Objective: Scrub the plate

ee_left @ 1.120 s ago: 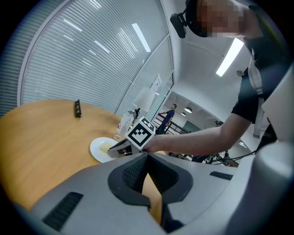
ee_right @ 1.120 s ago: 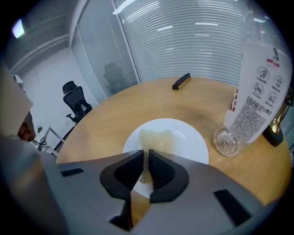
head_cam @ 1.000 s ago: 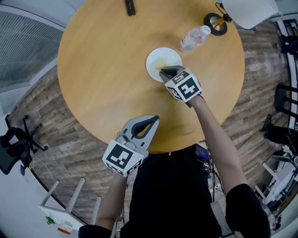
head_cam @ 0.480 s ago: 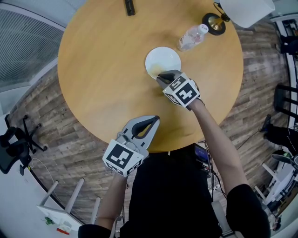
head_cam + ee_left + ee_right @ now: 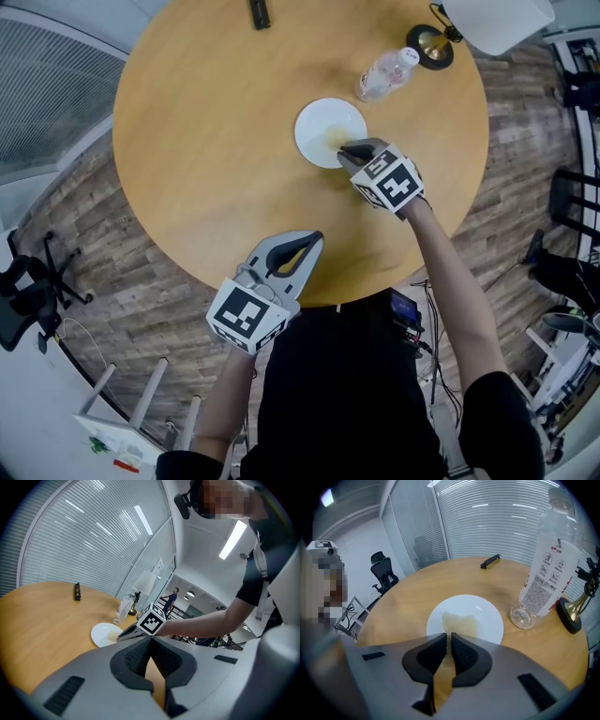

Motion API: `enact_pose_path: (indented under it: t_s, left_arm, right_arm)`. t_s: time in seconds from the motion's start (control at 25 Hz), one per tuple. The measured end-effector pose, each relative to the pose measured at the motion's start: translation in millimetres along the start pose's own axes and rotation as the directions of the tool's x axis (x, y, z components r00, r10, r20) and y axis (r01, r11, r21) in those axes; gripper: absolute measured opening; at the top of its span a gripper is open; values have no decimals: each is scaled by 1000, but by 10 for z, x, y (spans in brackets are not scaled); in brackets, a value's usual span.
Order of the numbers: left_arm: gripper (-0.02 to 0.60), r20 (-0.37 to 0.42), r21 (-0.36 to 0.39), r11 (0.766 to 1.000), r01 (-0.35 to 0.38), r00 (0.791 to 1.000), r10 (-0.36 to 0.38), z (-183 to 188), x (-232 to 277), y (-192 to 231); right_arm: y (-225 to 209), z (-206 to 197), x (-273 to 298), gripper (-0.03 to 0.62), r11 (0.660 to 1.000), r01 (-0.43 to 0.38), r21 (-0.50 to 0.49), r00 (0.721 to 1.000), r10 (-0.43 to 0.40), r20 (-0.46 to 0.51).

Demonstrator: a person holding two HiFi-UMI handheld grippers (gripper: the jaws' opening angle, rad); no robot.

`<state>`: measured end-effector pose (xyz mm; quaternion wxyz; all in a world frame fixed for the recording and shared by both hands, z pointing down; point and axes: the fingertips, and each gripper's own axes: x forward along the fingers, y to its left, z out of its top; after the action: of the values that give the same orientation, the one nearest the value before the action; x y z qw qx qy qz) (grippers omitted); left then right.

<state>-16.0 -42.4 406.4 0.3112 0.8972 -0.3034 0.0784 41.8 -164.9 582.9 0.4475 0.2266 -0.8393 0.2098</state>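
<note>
- We see a round wooden tabletop (image 5: 206, 141) filling the upper half of the head view, with wood-plank floor around it.
- The left gripper (image 5: 315, 238) hangs over the lower edge of the tabletop, low and centre in the frame. Its jaws are pressed together with nothing between them, and it is well apart from the plate.
- The right gripper (image 5: 343, 150) reaches in from the lower right, and its tips lie over the plate's lower right rim. In the right gripper view, its jaws are clamped on a thin yellowish cloth (image 5: 461, 623).
- A lamp stands at the upper right, its brass base (image 5: 433, 47) on the tabletop near the rim, and its white shade runs off the top of the frame.
- The white plate (image 5: 319, 122) lies flat just above the centre of the frame, a little right of the tabletop's middle. The only thing on it is the cloth, which spreads over the lower half of its well and touches it.
- A clear plastic bottle (image 5: 384, 77) with its cap on stands upright just beside the plate, to its upper right, between plate and lamp base. We cannot tell whether it holds anything.
- A small black bar (image 5: 260, 13) lies at the top edge, well apart from the plate.
</note>
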Motion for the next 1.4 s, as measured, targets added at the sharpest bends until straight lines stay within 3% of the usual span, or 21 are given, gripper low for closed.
enact_pose_path:
  t_s: [0.76, 1.4]
  left_arm:
    - [6, -4, -29, 999, -27, 1000, 27, -21, -75, 186]
    - [6, -7, -35, 999, -41, 999, 41, -4, -122, 211]
  right_arm:
    - [-490, 341, 116, 26, 997, 78, -5, 997, -78, -14]
    - [-356, 679, 354, 26, 996, 81, -22, 997, -81, 10]
